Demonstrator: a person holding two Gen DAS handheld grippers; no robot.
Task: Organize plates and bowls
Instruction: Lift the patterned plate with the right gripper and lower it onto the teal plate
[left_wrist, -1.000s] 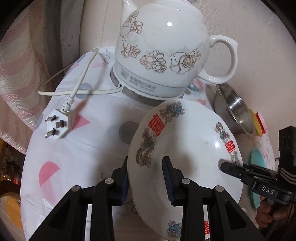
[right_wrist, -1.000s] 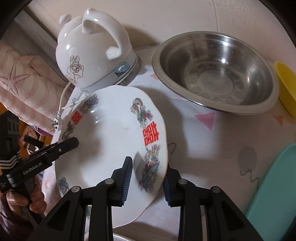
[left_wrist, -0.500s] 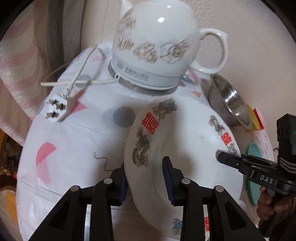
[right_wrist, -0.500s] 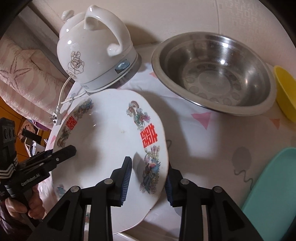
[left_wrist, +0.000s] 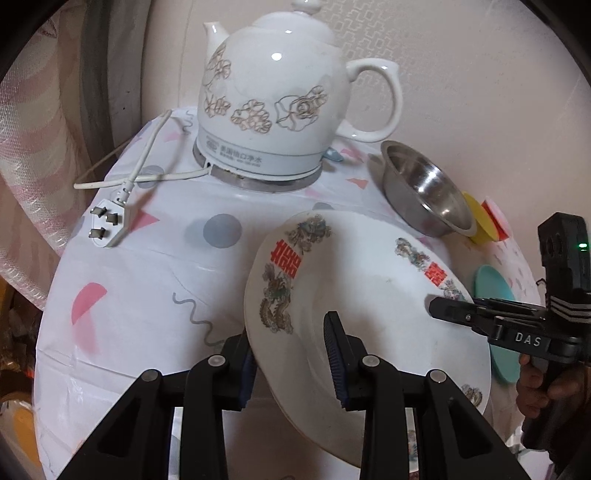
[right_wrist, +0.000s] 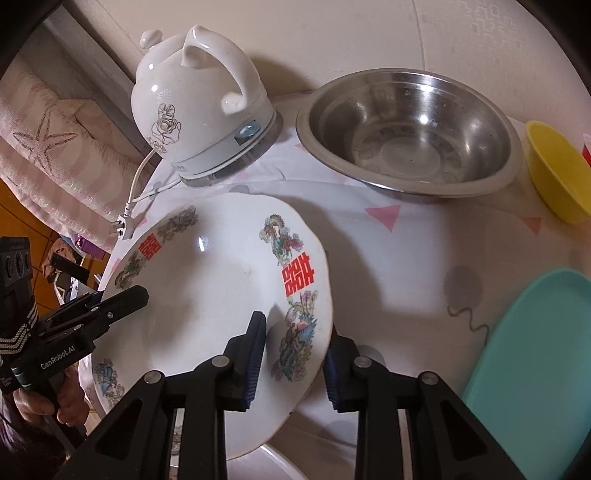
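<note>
Left wrist view shows the left gripper narrowly open, its two blue-padded fingers straddling the near rim of a wide, shallow white ceramic plate printed with red double-happiness characters and dragons. One pad sits inside the plate, the other beneath it, so the plate appears pinched. The plate is tilted and seems lifted above the table covered in a white cloth with pink and grey shapes, near its front edge. Opposite, the right gripper straddles the other rim the same way; its jaws are closing, with the rim between them, and the pads appear to touch it.

Behind the plate, toward the table's back edge, stand a white ceramic electric kettle with gold flowers and a round stainless steel bowl. A yellow plastic bowl and a teal plastic plate sit along the right edge.

To carry this well, both grips should stay firm and move together, keeping the plate level, since ceramic is slippery and heavy. The rim should clear the kettle and steel bowl.
</note>
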